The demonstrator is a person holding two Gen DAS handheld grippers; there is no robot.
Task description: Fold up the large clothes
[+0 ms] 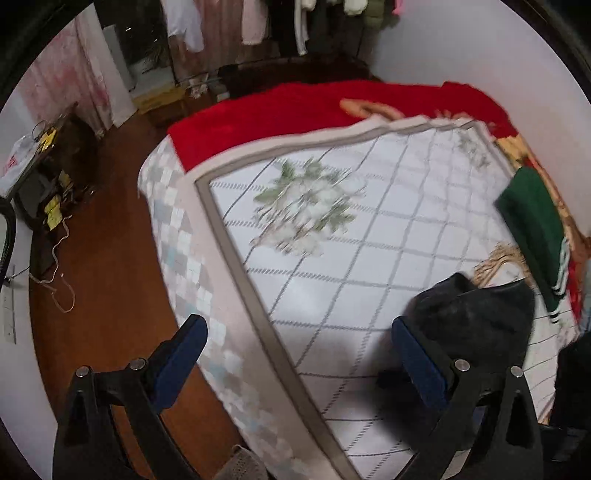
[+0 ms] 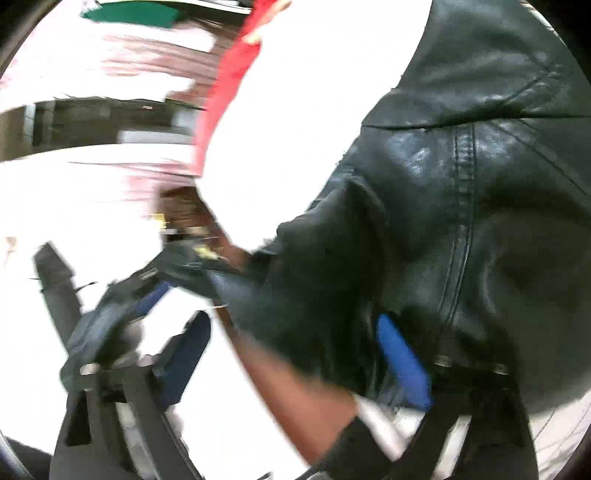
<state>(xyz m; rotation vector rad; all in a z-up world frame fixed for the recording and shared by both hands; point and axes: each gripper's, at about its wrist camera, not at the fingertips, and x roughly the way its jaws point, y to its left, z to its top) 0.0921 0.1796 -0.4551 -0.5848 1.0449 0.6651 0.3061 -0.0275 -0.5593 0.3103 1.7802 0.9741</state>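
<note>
A black leather jacket point(image 1: 476, 317) lies bunched at the near right of the bed point(image 1: 332, 258). My left gripper point(image 1: 299, 358) is open above the bed's near edge, its right finger point(image 1: 417, 358) just beside the jacket. In the right wrist view the jacket point(image 2: 461, 192) fills the right side, close up and blurred. My right gripper point(image 2: 295, 354) is open, with its right finger point(image 2: 402, 358) against the jacket's leather. The other gripper point(image 2: 122, 306) shows at the left of that view.
A folded green garment point(image 1: 535, 229) lies at the bed's right edge on a red blanket point(image 1: 280, 114). Wooden floor point(image 1: 103, 258) and a cluttered low table point(image 1: 48, 173) are at the left. Hanging clothes point(image 1: 229, 26) line the far wall.
</note>
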